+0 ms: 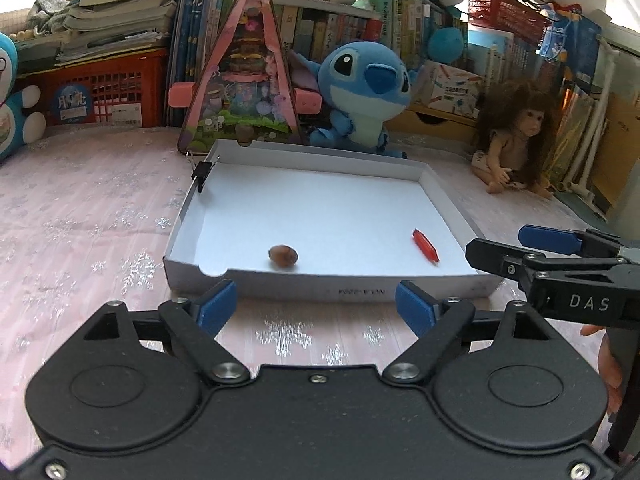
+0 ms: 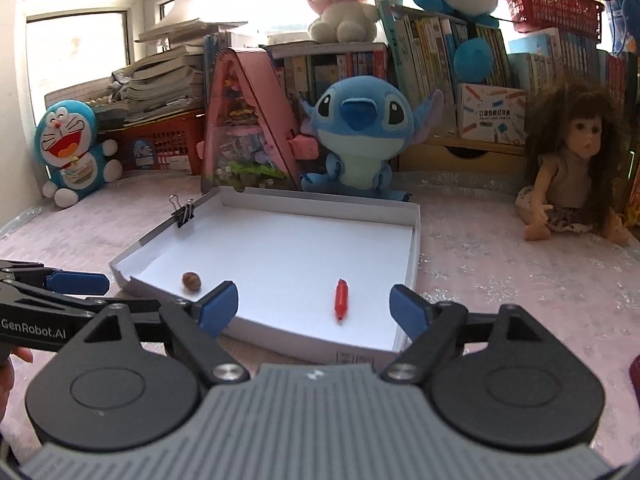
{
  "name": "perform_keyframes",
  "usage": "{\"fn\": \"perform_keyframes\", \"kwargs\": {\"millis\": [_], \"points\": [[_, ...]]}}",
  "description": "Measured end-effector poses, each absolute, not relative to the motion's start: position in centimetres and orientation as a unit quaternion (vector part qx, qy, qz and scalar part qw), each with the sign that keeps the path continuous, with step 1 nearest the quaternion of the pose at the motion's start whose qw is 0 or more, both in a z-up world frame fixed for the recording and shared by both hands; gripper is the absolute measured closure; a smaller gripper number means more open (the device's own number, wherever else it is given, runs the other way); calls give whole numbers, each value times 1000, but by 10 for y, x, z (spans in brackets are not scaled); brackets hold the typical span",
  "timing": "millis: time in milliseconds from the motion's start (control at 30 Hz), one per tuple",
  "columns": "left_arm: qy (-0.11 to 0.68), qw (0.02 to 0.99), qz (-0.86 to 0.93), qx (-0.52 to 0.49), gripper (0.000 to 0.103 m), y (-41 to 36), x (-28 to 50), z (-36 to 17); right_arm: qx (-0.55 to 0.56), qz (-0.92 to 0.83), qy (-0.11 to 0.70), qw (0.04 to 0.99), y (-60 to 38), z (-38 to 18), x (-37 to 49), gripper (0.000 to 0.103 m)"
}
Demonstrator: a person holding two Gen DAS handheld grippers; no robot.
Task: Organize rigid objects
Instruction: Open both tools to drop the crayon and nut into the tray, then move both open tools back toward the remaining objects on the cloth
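Observation:
A shallow white box lid point(image 1: 440, 188) point(image 2: 414, 216) lies on the pink tablecloth. Inside it rest a small brown nut point(image 1: 283, 255) point(image 2: 191, 280) and a short red stick point(image 1: 425, 245) point(image 2: 341, 300). A black binder clip point(image 1: 202, 172) point(image 2: 183, 212) is clamped on the lid's left wall. My left gripper point(image 1: 316, 308) point(image 2: 76, 283) hangs open just before the lid's near wall, nothing between its blue pads. My right gripper point(image 2: 314, 306) point(image 1: 516, 248) is open too, over the lid's near right corner, with nothing held.
Behind the lid stand a pink triangular toy house point(image 1: 244, 80) and a blue plush point(image 1: 360, 92). A doll point(image 2: 576, 168) sits at the right, a blue cat plush point(image 2: 74, 148) at the left. Books and red baskets line the back.

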State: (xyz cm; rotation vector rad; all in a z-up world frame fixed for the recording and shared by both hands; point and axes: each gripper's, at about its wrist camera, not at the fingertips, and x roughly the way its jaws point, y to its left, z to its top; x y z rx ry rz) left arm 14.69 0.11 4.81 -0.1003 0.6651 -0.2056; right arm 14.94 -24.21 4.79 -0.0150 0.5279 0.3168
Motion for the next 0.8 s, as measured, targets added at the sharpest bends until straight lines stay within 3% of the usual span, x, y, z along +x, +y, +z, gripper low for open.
{"fn": "perform_keyframes", "kwargs": {"millis": [433, 800], "points": [[300, 946, -116, -29, 15, 1, 99, 47, 3, 160, 255, 954, -251, 46, 116, 0], [289, 949, -128, -9, 13, -4, 73, 43, 0, 154, 252, 955, -255, 38, 93, 0]]}}
